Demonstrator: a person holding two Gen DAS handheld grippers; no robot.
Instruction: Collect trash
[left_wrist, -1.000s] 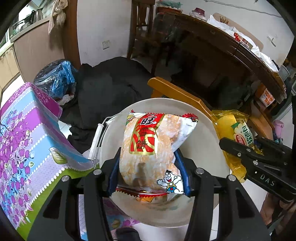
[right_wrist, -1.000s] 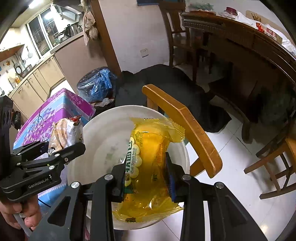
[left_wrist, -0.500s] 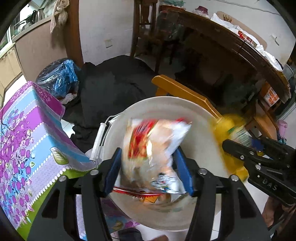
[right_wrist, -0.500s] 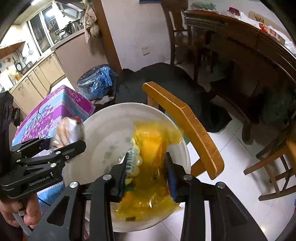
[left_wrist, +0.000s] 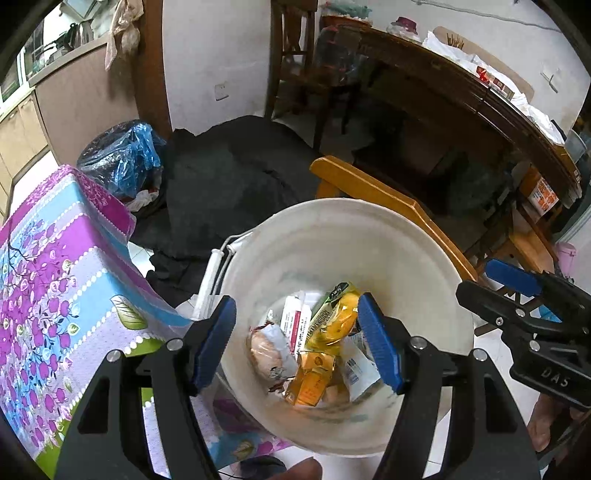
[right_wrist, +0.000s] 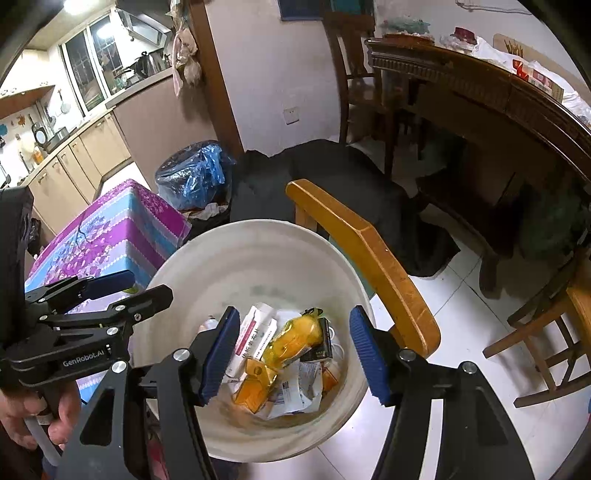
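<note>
With both jaws wide, empty, wrappers (left_wrist: 325, 325) in bucket (left_wrist: 369, 221).

Now lying in the white bucket (left_wrist: 424, 254) among other wrappers: the rice-cracker packet (left_wrist: 266, 350) and yellow bread packet (right_wrist: 291, 339), both previously clamped. Left gripper (left_wrist: 297, 339) and right gripper (right_wrist: 295, 354) now gaping wide, holding nothing.
</note>
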